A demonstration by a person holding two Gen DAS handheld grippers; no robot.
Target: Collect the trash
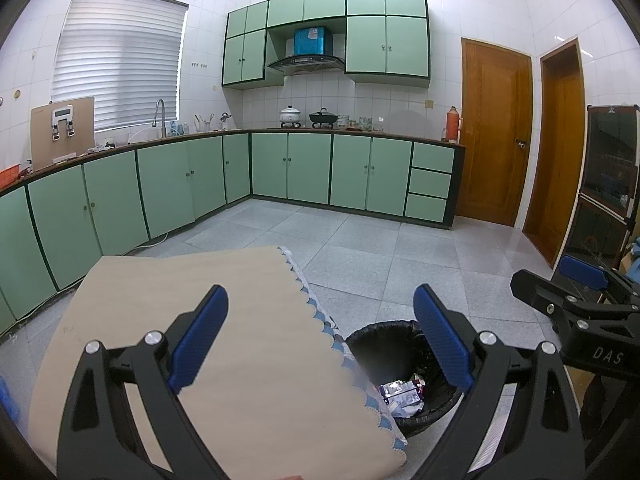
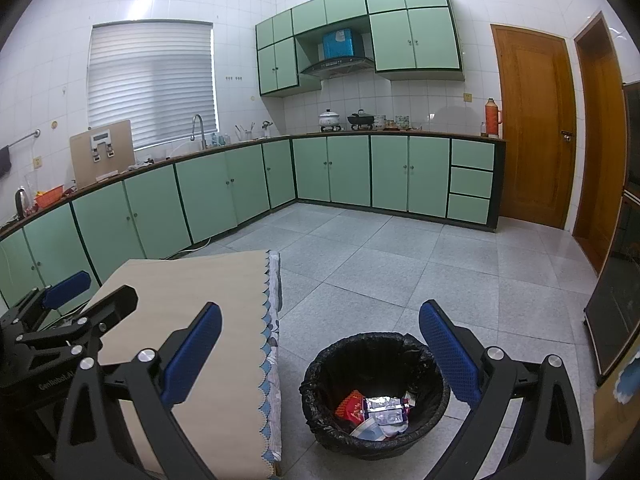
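A round bin with a black liner [image 2: 376,394] stands on the floor right of the table; wrappers and crumpled packets [image 2: 378,412] lie at its bottom. The same bin [image 1: 396,380] shows partly behind the table edge in the left wrist view. My left gripper [image 1: 320,340] hovers open and empty over the beige tablecloth [image 1: 192,320]. Above the gap between table and bin, my right gripper [image 2: 320,356] is open with nothing between its blue pads [image 2: 448,352]. Each gripper appears at the edge of the other's view: right gripper [image 1: 560,284], left gripper [image 2: 88,296].
The table [image 2: 200,292] has a scalloped cloth edge hanging beside the bin. Green cabinets [image 2: 248,184] run along the left and far walls under a cluttered counter. Two wooden doors [image 2: 532,128] stand at the right, with a dark cabinet [image 2: 620,304] near the bin. Grey tiled floor [image 2: 380,264] lies between.
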